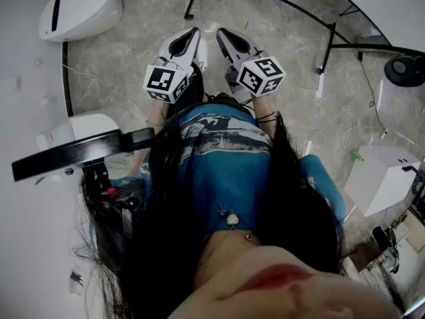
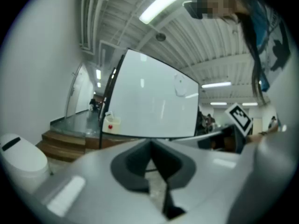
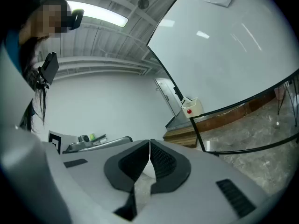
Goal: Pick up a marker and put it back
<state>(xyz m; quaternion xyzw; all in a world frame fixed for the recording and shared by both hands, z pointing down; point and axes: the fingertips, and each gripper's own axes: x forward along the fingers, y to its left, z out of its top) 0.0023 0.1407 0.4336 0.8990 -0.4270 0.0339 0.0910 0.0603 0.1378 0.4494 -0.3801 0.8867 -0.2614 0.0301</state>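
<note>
A person [image 1: 226, 171] is holding the left gripper [image 1: 192, 33] and right gripper [image 1: 224, 34] side by side over the floor [image 1: 285, 38], fingers [image 3: 161, 161] pressed shut, gripping nothing.

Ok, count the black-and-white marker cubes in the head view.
2. One white cube with black square markers sits on the left tongs, the other on the right tongs, side by side above the grey floor.

Bare floor [image 1: 133, 45] ahead; black stand legs [image 1: 327, 48] cross it.

Left hand-held gripper [image 2: 150, 146] jaws pressed together at tips; whiteboard [image 2: 149, 101] ahead; ceiling strip light [image 2: 168, 3] above.
</note>
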